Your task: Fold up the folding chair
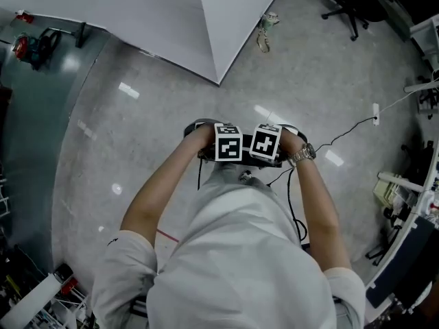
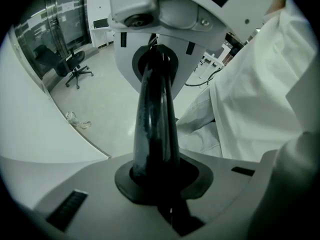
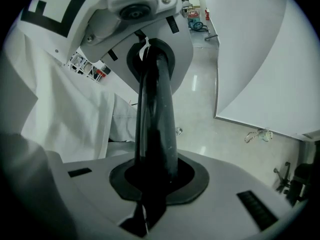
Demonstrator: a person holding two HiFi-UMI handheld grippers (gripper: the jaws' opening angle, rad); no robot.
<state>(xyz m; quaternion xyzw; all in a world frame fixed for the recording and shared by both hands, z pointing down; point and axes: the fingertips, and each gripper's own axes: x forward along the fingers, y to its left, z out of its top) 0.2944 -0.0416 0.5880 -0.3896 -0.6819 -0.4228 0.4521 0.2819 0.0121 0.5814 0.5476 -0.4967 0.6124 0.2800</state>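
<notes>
Left gripper (image 2: pixel 157 79) and right gripper (image 3: pixel 154 74) held side by side above the floor (image 1: pixel 171 108); both claws fully closed, gripping nothing.

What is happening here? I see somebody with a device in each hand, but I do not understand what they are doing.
A person in white clothes stands on a grey floor and holds the left gripper and the right gripper side by side, close to the body and pointing down. The jaws of both are together, with nothing between them. No folding chair shows in any view, only a white partition and an office chair further off.
</notes>
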